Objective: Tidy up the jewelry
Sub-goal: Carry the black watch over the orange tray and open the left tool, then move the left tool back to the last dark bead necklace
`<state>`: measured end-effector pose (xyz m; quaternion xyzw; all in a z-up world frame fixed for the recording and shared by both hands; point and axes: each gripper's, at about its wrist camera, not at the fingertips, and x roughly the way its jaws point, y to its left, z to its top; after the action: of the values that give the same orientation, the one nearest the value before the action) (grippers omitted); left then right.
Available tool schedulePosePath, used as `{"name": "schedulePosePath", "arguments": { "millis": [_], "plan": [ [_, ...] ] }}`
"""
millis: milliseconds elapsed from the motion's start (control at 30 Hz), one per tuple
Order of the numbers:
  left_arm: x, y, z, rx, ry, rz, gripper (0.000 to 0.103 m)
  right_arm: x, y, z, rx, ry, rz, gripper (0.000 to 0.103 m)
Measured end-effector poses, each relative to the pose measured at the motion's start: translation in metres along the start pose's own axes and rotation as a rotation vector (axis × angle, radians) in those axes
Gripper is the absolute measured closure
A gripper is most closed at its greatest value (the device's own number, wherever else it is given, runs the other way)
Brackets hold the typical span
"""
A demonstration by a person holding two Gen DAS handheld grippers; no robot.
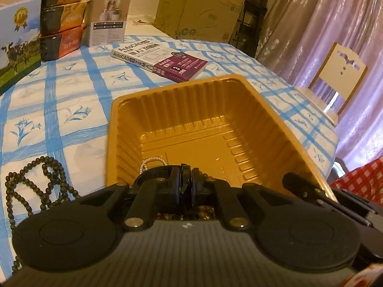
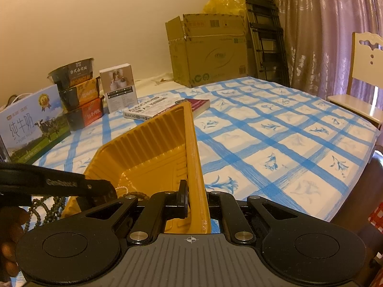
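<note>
A gold plastic tray (image 1: 258, 129) stands on the blue checked tablecloth. My left gripper (image 1: 186, 181) is inside the tray, jaws together, with brown beads (image 1: 203, 211) showing just under them; whether it grips them is unclear. A white pearl strand (image 1: 153, 162) lies in the tray beside it. A dark green bead necklace (image 1: 45, 186) lies on the cloth left of the tray. My right gripper (image 2: 197, 201) is shut on the tray's right wall (image 2: 194, 157). The left gripper's arm (image 2: 59, 184) reaches into the tray in the right wrist view.
An AutoCAD book (image 1: 158, 59) lies behind the tray. Stacked food tubs (image 1: 62, 16), a white box (image 1: 107, 19) and a milk carton (image 1: 16, 43) stand at the back left. A cardboard box (image 1: 198, 7) is behind. A chair (image 1: 335, 79) stands at the table's right.
</note>
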<state>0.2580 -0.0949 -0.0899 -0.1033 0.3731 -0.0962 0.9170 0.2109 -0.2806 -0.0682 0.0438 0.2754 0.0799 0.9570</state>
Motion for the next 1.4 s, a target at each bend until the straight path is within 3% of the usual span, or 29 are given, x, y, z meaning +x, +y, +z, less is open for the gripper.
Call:
{"name": "schedulePosePath", "arguments": {
  "millis": [67, 133, 300, 533, 800, 900, 1133, 1400],
  "plan": [
    [-0.003, -0.003, 0.001, 0.009, -0.022, 0.001, 0.094, 0.000, 0.000, 0.000, 0.000, 0.001, 0.000, 0.096],
    [-0.007, -0.007, 0.003, 0.023, -0.039, 0.002, 0.084, 0.000, 0.000, 0.000, 0.004, 0.002, -0.002, 0.096],
    [-0.023, -0.011, 0.006, 0.040, -0.068, 0.000, 0.073, 0.000, 0.000, -0.001, 0.005, 0.001, -0.003, 0.096],
    [-0.053, 0.001, 0.006, 0.067, -0.094, 0.016, 0.064, 0.000, -0.001, 0.000, 0.006, 0.001, -0.002, 0.096],
    [-0.085, 0.041, 0.001, 0.048, -0.115, 0.106, 0.059, 0.000, -0.001, 0.000, 0.006, 0.001, -0.002, 0.096],
    [-0.096, 0.061, -0.004, 0.039, -0.116, 0.163, 0.053, 0.000, -0.001, 0.000, 0.007, 0.001, -0.002, 0.096],
    [-0.110, 0.111, -0.029, 0.003, -0.060, 0.288, 0.042, 0.000, -0.002, 0.000, 0.007, 0.002, -0.003, 0.096],
    [-0.080, 0.134, -0.055, -0.054, 0.036, 0.297, 0.037, 0.000, -0.002, 0.000, 0.002, 0.001, -0.002, 0.096]
  ]
}}
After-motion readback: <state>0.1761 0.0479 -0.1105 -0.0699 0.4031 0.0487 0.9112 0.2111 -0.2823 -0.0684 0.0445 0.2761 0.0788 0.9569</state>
